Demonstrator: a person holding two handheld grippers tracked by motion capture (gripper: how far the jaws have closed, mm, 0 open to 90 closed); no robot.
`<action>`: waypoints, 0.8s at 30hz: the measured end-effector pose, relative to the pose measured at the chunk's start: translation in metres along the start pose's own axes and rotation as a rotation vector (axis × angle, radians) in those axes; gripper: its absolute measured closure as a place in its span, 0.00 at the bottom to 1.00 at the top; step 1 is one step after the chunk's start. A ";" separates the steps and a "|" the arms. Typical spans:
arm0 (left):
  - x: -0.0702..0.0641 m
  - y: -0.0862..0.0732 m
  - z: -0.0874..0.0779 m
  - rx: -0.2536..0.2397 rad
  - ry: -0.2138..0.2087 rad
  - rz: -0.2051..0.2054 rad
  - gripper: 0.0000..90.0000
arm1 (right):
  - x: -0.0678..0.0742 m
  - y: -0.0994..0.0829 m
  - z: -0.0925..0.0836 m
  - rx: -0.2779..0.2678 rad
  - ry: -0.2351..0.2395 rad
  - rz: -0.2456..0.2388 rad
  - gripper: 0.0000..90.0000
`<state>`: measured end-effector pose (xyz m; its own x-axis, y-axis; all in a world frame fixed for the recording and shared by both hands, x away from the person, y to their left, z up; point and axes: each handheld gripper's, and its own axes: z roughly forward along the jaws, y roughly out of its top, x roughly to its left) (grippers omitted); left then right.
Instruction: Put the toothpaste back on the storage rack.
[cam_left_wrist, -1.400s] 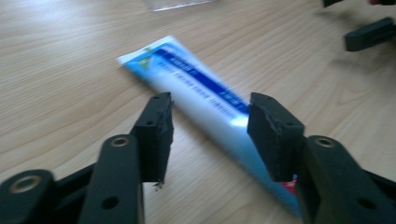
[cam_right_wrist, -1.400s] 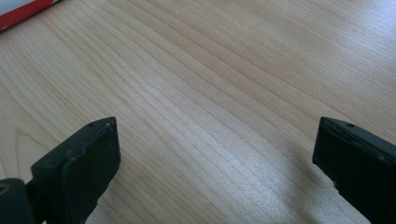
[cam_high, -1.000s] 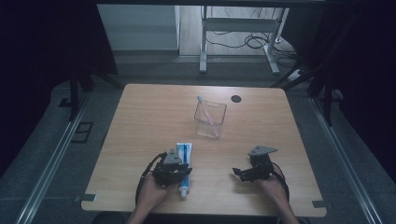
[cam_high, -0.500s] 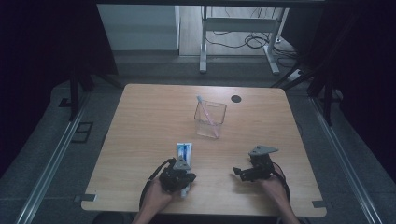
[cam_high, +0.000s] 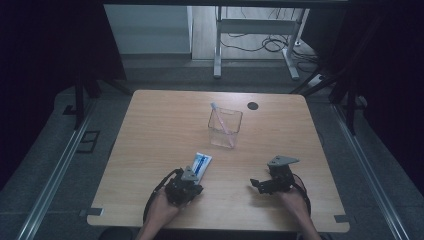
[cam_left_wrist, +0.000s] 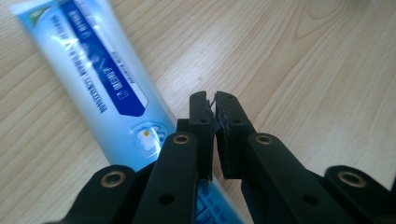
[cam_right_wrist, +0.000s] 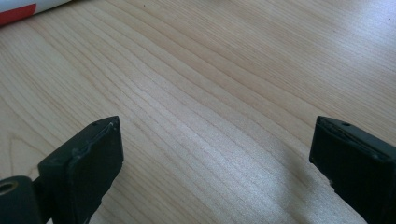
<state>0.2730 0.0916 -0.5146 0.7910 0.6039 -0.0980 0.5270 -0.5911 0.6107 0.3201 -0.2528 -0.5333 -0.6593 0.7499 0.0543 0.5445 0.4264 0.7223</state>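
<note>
— Where's the toothpaste tube (cam_left_wrist: 95, 88)?
— Flat on the worktop (cam_high: 160, 130), just beside the left gripper (cam_left_wrist: 215, 108), whose fingers are pressed together, nothing between them.
— And from above?
— The high view adds a clear cup (cam_high: 225, 128) farther off; the right gripper (cam_right_wrist: 215, 163) has fingers spread over bare wood.

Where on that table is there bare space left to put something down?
The whole left part of the table, left of the clear plastic cup, is bare wood, and so is the right edge beyond the small black disc. A free strip lies between the two tools. It is crowded near the front, where the left tool sits beside the toothpaste tube.
</note>
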 end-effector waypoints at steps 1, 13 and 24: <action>0.001 0.000 0.000 0.004 0.005 0.004 0.95 | 0.000 0.000 0.000 0.000 -0.001 0.001 0.03; 0.015 -0.007 -0.006 0.019 0.047 -0.014 0.96 | -0.002 0.000 -0.002 -0.008 -0.002 0.009 0.04; 0.014 -0.002 -0.014 -0.030 0.025 -0.034 0.75 | -0.004 -0.001 0.000 0.005 -0.010 -0.005 0.05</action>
<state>0.2791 0.1091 -0.5059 0.7645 0.6369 -0.1001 0.5439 -0.5537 0.6306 0.3218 -0.2565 -0.5343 -0.6569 0.7527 0.0440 0.5436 0.4323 0.7194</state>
